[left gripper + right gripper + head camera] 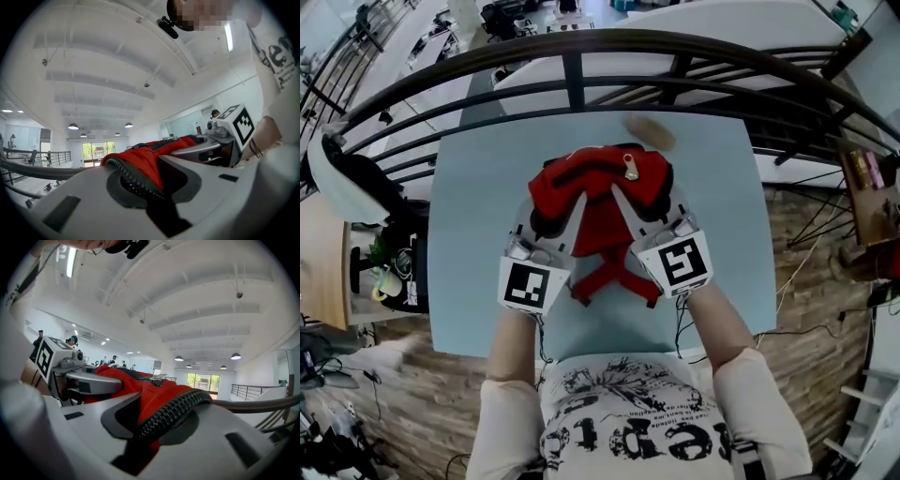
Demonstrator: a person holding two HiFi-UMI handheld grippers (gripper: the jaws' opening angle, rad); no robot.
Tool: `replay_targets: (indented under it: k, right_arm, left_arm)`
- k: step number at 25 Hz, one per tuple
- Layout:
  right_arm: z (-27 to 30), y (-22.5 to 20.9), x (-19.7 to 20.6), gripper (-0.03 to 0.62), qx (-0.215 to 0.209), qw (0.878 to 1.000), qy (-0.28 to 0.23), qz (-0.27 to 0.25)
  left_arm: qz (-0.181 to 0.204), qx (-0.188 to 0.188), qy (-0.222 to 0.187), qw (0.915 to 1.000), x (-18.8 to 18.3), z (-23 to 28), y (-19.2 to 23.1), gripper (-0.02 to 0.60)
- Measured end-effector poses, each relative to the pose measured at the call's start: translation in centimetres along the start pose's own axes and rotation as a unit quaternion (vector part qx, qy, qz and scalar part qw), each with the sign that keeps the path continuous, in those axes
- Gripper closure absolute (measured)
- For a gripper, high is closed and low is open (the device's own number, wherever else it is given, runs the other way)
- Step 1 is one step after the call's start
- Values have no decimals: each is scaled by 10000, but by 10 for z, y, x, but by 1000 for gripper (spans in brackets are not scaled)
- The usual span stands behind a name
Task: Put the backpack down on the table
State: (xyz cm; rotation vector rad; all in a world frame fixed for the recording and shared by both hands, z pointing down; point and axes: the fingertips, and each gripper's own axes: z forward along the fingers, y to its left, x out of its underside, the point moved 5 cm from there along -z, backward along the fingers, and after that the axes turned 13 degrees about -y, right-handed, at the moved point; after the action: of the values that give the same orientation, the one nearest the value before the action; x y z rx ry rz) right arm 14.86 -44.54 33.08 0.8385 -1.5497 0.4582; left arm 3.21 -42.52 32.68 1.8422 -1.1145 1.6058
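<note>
left gripper (150,180) clamping red backpack (150,157), right gripper (220,140) beyond

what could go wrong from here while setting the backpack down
The left tool and right tool each pinch only a fold of the red backpack, so it might slip free. A tan object lies on the table just beyond the bag and could get bumped. The loose straps hang underneath and may bunch under it.

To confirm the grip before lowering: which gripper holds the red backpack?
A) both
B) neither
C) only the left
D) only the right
A: the left gripper and the right gripper each clamp red fabric of the backpack.
</note>
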Motion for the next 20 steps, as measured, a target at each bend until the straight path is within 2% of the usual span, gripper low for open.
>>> replay_targets:
  k: [7,12,17,20]
  right_arm:
    - [29,-11,47,511,184,9995,195,189]
    - [26,1,82,508,133,9974,553,444]
    - [23,5,100,503,180,9970,563,494]
    - [19,12,117,499,148,9958,695,570]
  left_arm:
    - [-244,-3,181,9995,49,16,26,514]
    - [-372,-41,196,9991,87,5,25,514]
    - [-714,-99,425,9965,101,-1,23,514]
    - [-845,-161,385,9955,121,-8,20,513]
